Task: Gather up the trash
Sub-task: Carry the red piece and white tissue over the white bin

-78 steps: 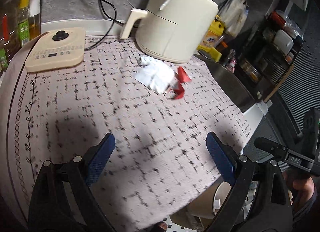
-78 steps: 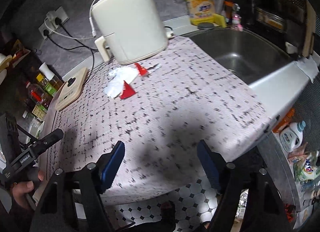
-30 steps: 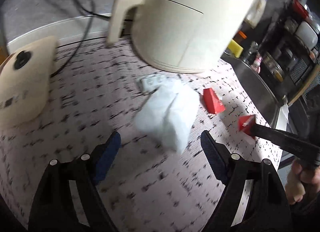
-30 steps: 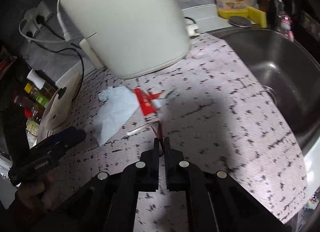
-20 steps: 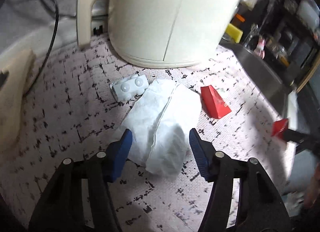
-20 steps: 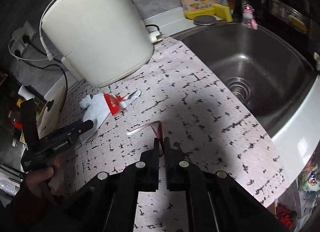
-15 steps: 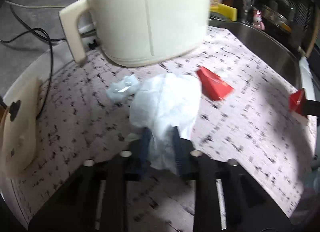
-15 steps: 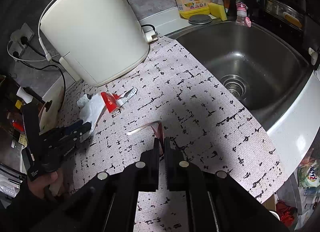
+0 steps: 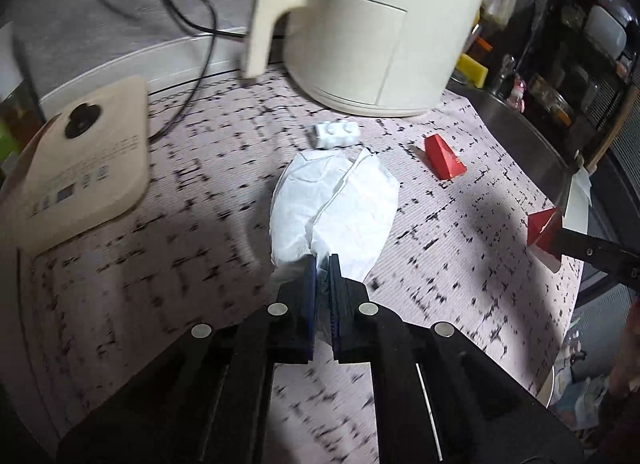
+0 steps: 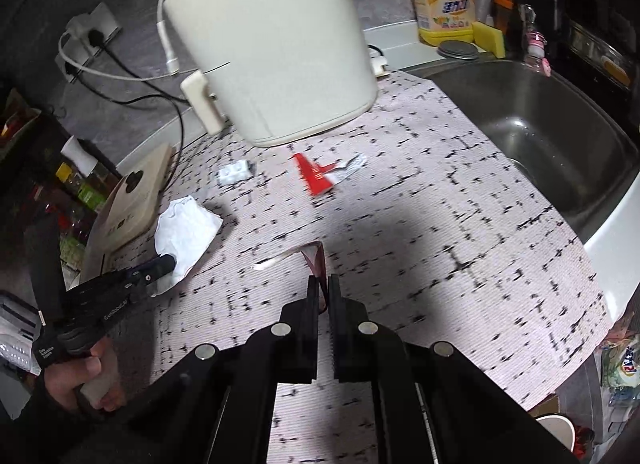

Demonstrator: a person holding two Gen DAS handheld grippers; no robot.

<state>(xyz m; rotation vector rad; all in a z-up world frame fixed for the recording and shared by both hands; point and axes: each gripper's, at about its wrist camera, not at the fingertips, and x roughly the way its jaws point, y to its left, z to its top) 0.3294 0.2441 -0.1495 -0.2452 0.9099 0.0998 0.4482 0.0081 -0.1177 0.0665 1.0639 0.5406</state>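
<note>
Now clamped on trash, both sides: left gripper (image 9: pixel 321 268) closed on the near edge of the crumpled white tissue (image 9: pixel 334 205), where a moment ago its blue pads stood wide apart over that same tissue; right gripper (image 10: pixel 323 284) pinched tight on a torn red wrapper scrap (image 10: pixel 314 254), as it was a second back. Seen from the right wrist, tissue dragged away from the cream air fryer (image 10: pixel 268 39) toward the cream control pad (image 10: pixel 128 199) at the left edge of the patterned surface (image 10: pixel 440 244), with its far part apparently draped on the mat. Left behind on the surface: a red wrapper piece (image 9: pixel 444 157) and a small white blister pack (image 9: pixel 335 133) just in front of the air fryer. Probably two of four pieces secured, so roughly halfway; next step, by judgement, carrying both loads off the surface edge to a bin, none clearly visible, only a cup-like rim (image 10: pixel 554 430) low at right. Risk: thin tissue held by one corner, liable to tear or slip if swung fast.
</note>
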